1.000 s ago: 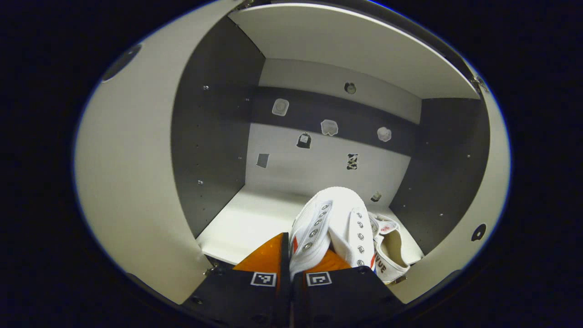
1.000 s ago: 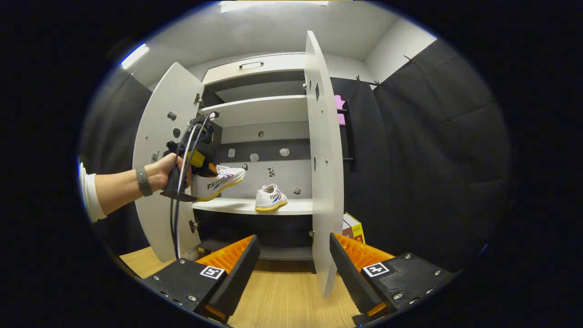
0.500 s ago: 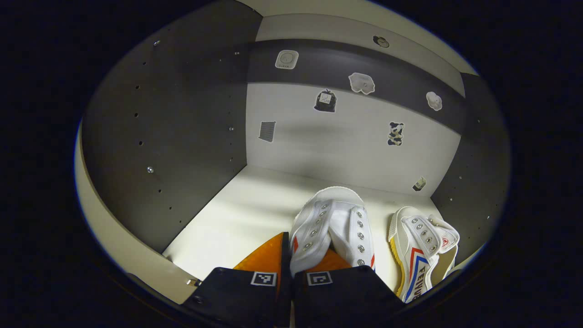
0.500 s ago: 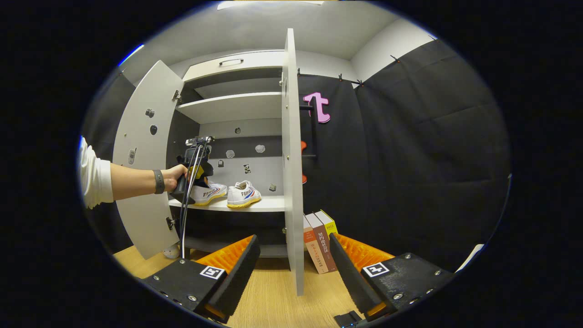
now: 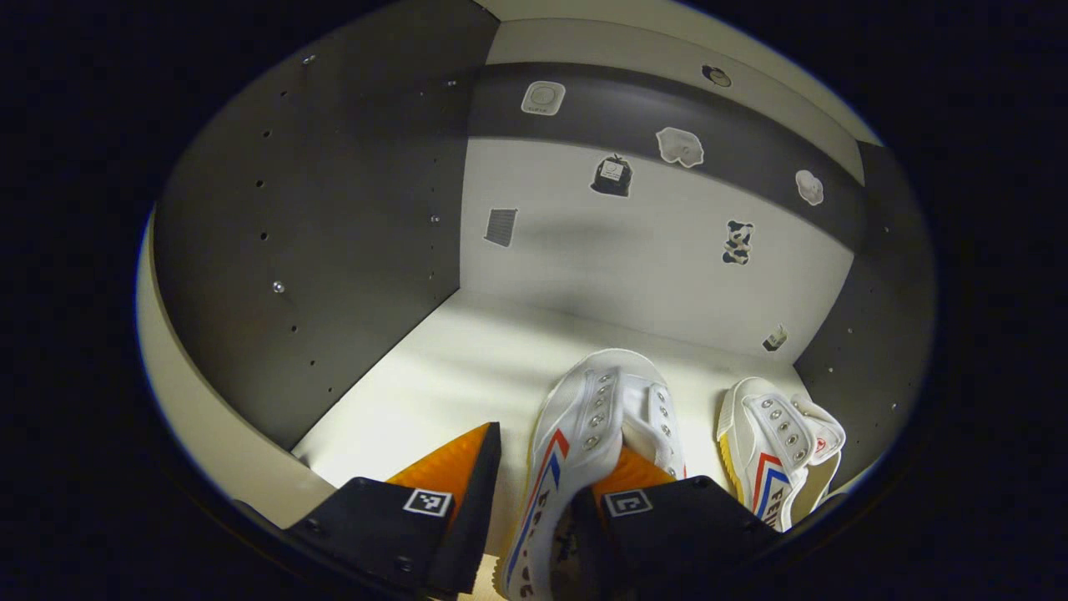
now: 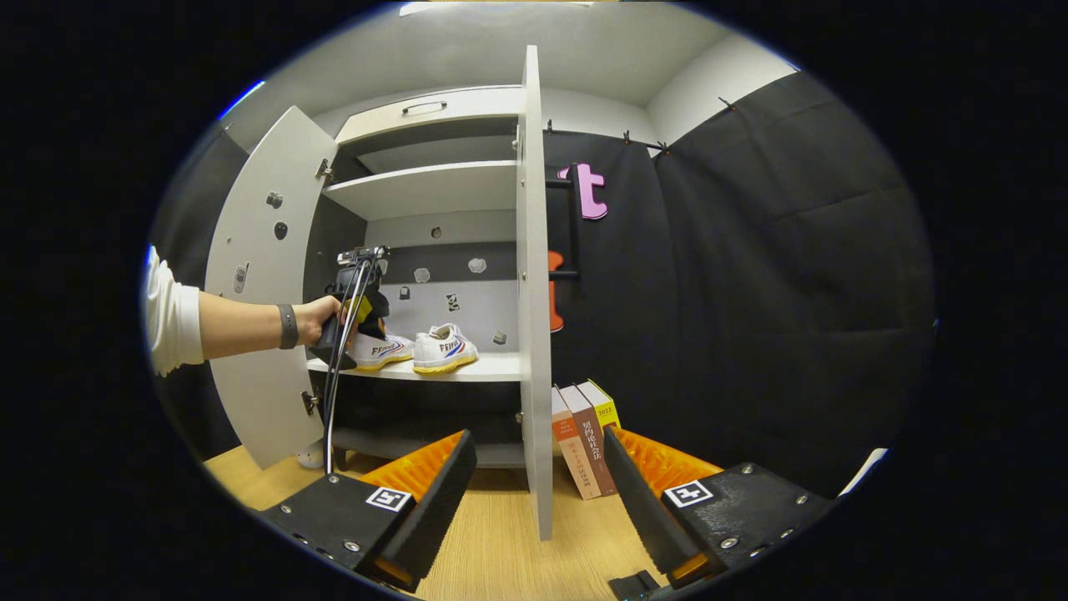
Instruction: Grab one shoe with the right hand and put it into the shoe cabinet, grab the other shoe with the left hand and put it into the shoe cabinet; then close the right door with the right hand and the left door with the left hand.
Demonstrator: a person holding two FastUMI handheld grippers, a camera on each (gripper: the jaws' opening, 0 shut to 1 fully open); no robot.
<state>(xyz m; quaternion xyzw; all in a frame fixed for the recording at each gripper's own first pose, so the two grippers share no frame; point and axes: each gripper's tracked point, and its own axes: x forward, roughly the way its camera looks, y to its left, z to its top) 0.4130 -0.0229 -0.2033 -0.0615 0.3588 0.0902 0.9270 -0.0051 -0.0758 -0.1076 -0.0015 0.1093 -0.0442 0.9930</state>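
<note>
Shelf (image 5: 434, 392) holds 2 shoes (image 5: 601, 417); left tool (image 5: 534, 501) open.

Two shoes (image 6: 381, 349) (image 6: 445, 349) sit side by side on the cabinet shelf (image 6: 492, 368).

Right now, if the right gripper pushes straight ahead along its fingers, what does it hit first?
Probably the open right door, seen edge-on between the fingers of the right gripper, which is open and empty. The books stand just right of that line. Depth is hard to judge.
</note>
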